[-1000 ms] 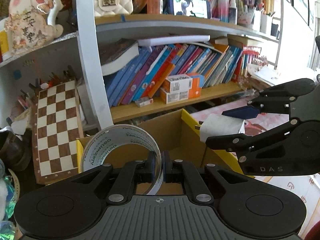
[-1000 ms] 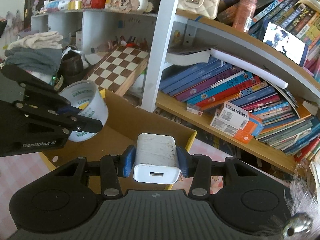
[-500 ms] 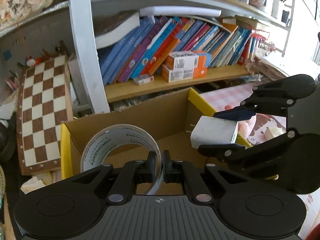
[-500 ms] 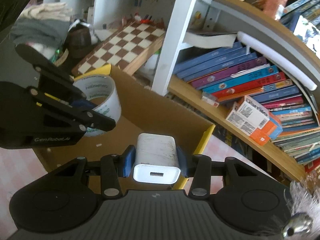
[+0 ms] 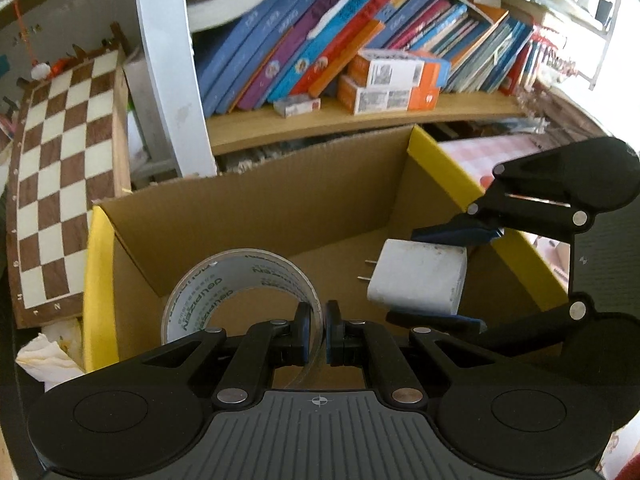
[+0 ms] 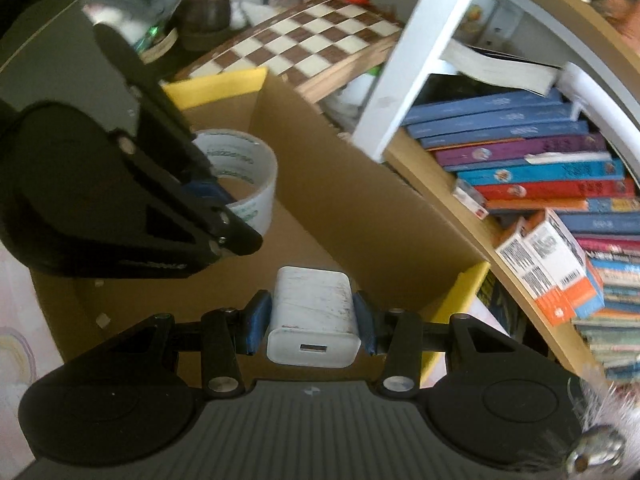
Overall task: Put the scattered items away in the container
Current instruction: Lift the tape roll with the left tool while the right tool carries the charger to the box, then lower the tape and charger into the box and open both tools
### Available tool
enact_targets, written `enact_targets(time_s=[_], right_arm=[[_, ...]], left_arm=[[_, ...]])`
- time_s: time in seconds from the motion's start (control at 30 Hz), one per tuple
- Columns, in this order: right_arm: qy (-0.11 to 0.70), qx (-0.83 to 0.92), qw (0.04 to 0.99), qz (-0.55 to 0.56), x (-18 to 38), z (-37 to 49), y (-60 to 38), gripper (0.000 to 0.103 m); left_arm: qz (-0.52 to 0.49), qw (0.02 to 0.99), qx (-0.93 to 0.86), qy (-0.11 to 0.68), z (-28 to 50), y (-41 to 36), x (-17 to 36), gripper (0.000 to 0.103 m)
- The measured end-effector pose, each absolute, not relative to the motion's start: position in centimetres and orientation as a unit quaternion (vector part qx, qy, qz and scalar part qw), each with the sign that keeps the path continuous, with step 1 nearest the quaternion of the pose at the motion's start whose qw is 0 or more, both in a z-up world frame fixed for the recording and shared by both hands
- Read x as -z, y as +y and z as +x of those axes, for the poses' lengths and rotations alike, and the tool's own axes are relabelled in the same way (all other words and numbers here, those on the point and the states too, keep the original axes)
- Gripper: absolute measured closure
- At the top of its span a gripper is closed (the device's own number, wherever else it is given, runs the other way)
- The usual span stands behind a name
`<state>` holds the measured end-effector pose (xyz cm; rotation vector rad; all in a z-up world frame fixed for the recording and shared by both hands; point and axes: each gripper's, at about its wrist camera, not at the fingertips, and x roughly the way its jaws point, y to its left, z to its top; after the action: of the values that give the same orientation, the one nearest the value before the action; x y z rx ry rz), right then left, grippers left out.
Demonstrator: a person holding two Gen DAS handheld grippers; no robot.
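The open brown cardboard box with yellow-taped flap edges (image 5: 256, 216) now fills the lower half of both wrist views, where a second ago it sat lower and further off, with more of the bookshelf (image 5: 360, 120) in sight above it. Both tongs have come down and tilted toward its mouth. The left tongs (image 5: 316, 334) stay clamped on the wall of a roll of clear packing tape with printed lettering (image 5: 224, 284), which hangs over the left part of the box floor. The right tongs (image 6: 312, 316) stay clamped on the sides of a scuffed white USB wall charger (image 6: 312, 312), its two metal prongs pointing inward over the right part of the box. Neither item touches the cardboard yet, as far as the views show. Both seem to be in the lowering step, with release into the box probably next. A chessboard (image 5: 60, 184) leans just outside the box.
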<state>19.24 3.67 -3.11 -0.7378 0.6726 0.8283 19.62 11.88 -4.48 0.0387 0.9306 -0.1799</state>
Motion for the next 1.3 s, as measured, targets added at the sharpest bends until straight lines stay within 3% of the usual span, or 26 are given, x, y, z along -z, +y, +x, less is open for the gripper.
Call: enact_targets(time_s=[1.3], right_arm=[[0.351, -0.418, 0.71, -0.445, 6.0, 21.5, 7.6, 0.06]], left_arm=[[0.055, 0.832, 0.108, 0.542, 22.4, 12.9, 6.5, 0.096]])
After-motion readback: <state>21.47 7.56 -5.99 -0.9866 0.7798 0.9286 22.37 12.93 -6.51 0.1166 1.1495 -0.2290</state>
